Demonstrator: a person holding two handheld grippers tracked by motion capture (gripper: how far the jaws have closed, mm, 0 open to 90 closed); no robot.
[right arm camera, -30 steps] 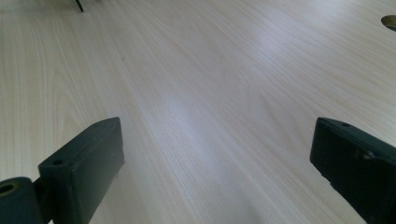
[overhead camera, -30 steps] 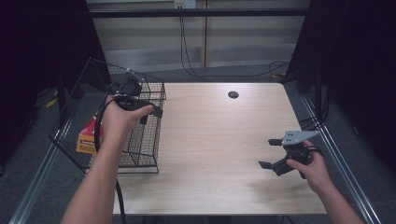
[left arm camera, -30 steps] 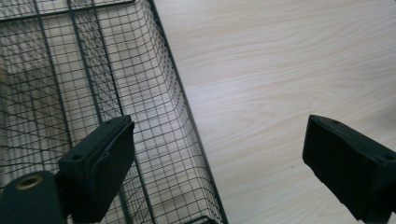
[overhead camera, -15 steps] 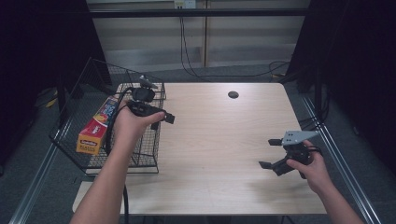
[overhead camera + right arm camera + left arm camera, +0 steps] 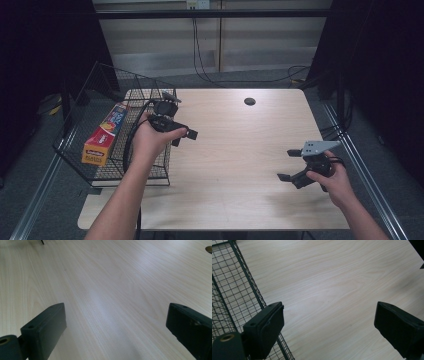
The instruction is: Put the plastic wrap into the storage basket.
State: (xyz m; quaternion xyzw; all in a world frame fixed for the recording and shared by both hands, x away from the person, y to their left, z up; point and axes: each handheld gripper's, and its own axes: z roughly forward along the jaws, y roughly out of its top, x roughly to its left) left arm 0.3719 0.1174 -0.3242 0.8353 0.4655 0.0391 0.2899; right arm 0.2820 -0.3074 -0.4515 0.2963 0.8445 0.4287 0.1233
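Now the left hand-held gripper hangs over the inner edge of the wire basket, which stands at the left end of the worktop; its jaws stand wide apart with nothing between them, bare wood and the basket's mesh showing beyond them; an orange and blue box lies inside the basket, on the side away from that gripper; the right hand-held gripper sits well apart from the basket, near the worktop's right edge, its jaws likewise spread and empty over bare wood.
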